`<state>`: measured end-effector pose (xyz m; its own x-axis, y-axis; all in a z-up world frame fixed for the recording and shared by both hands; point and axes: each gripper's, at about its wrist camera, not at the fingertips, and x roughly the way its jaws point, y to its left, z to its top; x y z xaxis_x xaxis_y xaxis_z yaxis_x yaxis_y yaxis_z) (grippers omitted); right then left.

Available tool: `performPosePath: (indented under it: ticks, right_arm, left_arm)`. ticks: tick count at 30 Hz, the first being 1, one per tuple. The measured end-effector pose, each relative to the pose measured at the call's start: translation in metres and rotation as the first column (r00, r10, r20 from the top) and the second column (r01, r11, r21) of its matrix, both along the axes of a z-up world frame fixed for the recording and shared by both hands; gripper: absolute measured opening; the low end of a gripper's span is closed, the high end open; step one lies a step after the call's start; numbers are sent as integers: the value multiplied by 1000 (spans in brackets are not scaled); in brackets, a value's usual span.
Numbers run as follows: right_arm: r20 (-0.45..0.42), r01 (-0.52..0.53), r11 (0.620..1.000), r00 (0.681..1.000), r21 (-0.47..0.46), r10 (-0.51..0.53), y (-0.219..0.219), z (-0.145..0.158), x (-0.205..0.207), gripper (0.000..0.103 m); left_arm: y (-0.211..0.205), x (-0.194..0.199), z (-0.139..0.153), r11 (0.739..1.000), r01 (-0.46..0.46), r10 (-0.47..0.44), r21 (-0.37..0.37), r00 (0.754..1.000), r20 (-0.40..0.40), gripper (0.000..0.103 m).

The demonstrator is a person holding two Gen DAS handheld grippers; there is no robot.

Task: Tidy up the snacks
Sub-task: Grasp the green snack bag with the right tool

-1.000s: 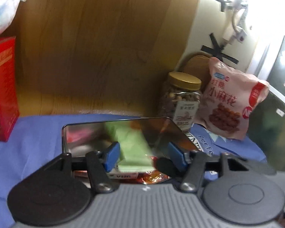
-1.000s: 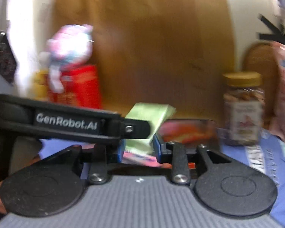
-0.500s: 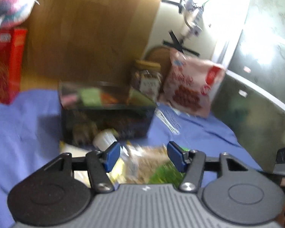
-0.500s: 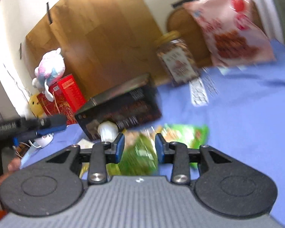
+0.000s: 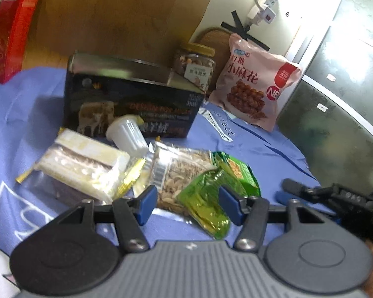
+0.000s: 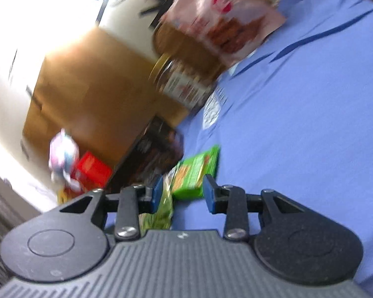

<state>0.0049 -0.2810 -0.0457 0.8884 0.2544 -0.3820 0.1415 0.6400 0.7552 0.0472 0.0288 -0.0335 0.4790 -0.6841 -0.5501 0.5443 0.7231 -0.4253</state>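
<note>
Reaching for loose snacks: both grippers' fingers stand apart, empty. The left gripper (image 5: 187, 204) and right gripper (image 6: 182, 193) should straddle the green packet (image 5: 206, 198), mid-table before the dark tin (image 5: 129, 106), closing squarely.

Both grippers have withdrawn from above the dark box (image 5: 126, 104) to the loose snack packets (image 5: 186, 173) before it; the right gripper (image 6: 182, 191) has rolled.

The left tool (image 5: 186, 206) is tipped downward with its blue pads set apart, gripping nothing. The right tool (image 6: 182, 193), rolled sharply to one side, also stands parted and empty; its fingers (image 5: 293, 186) reach in low beside the left.
</note>
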Motion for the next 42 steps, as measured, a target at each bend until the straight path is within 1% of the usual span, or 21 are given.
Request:
performPosePath:
  ticks: [3, 5, 7, 8, 9, 10, 11, 13, 16, 19, 22, 23, 28, 30, 32, 33, 35, 36, 37, 38, 42]
  right_arm:
    - [-13, -76, 997, 997, -8, 76, 16, -4, 14, 39]
    - [-20, -104, 994, 994, -41, 104, 25, -3, 23, 39]
    - [-49, -125, 988, 992, -90, 121, 35, -4, 38, 39]
    - [-59, -136, 986, 990, -99, 131, 39, -6, 44, 39]
    - [-61, -152, 984, 987, -96, 147, 42, -8, 49, 37]
    - [-66, -164, 982, 985, -96, 159, 44, -10, 51, 24]
    - [-72, -173, 980, 983, -102, 166, 47, -12, 51, 24]
    - [-52, -194, 975, 981, -106, 189, 53, -11, 43, 19]
    - [-48, -213, 969, 977, -127, 208, 65, -8, 26, 18]
    - [-56, -201, 969, 979, -143, 195, 69, -14, 21, 20]
    - [-56, -200, 978, 979, -68, 196, 60, -22, 22, 21]
    - [-55, -200, 978, 979, -57, 197, 59, -23, 22, 21]
    - [-58, -208, 977, 977, -53, 205, 60, -21, 21, 23]
    - [-59, -212, 976, 976, -58, 208, 60, -21, 21, 24]
    - [-61, -224, 973, 973, -58, 221, 61, -22, 21, 21]
    - [-59, -230, 973, 972, -28, 228, 60, -23, 22, 17]
    - [-48, -217, 969, 973, 120, 224, 52, -31, 22, 15]
    - [-52, -205, 961, 975, 185, 218, 47, -36, 22, 14]
    - [-55, -191, 956, 977, 222, 208, 43, -39, 21, 14]
    - [-55, -182, 952, 978, 246, 201, 40, -40, 19, 14]
    - [-25, -158, 930, 984, 333, 177, 29, -36, 10, 13]
  left_arm:
    - [2, 2, -4, 999, 16, -19, -46, 997, -81, 55]
    - [3, 1, -10, 998, 7, -15, -63, 991, -131, 55]
    - [5, 3, -16, 997, -4, -10, -80, 983, -181, 55]
    - [5, 4, -20, 996, -8, -10, -87, 979, -203, 55]
    - [4, 4, -23, 996, -9, -11, -91, 976, -217, 54]
    - [3, 3, -24, 995, -11, -9, -94, 977, -213, 54]
    - [1, 1, -23, 996, -8, -10, -89, 980, -201, 54]
    - [-1, 0, -23, 996, -2, -14, -85, 982, -190, 53]
    - [-2, 2, -24, 996, -4, -12, -86, 983, -181, 53]
    - [-4, 1, -23, 997, -9, -5, -82, 986, -168, 53]
    - [-4, -3, -23, 998, 0, -10, -70, 988, -155, 53]
    - [-3, -4, -23, 998, 2, -13, -68, 988, -156, 53]
    - [7, -10, -24, 997, 18, -32, -76, 982, -186, 55]
    - [8, -13, -25, 995, 33, -52, -95, 978, -201, 56]
    - [5, -16, -28, 992, 51, -75, -118, 976, -203, 51]
    - [1, -16, -29, 989, 64, -92, -133, 973, -214, 38]
    - [-5, -15, -31, 987, 69, -101, -142, 968, -232, 29]
    - [-8, -16, -29, 988, 70, -98, -135, 972, -215, 23]
    - [-11, -17, -26, 989, 74, -98, -125, 976, -194, 20]
    - [-13, -19, -23, 989, 80, -101, -124, 980, -172, 15]
    - [-19, -23, -9, 984, 107, -126, -144, 984, -127, 13]
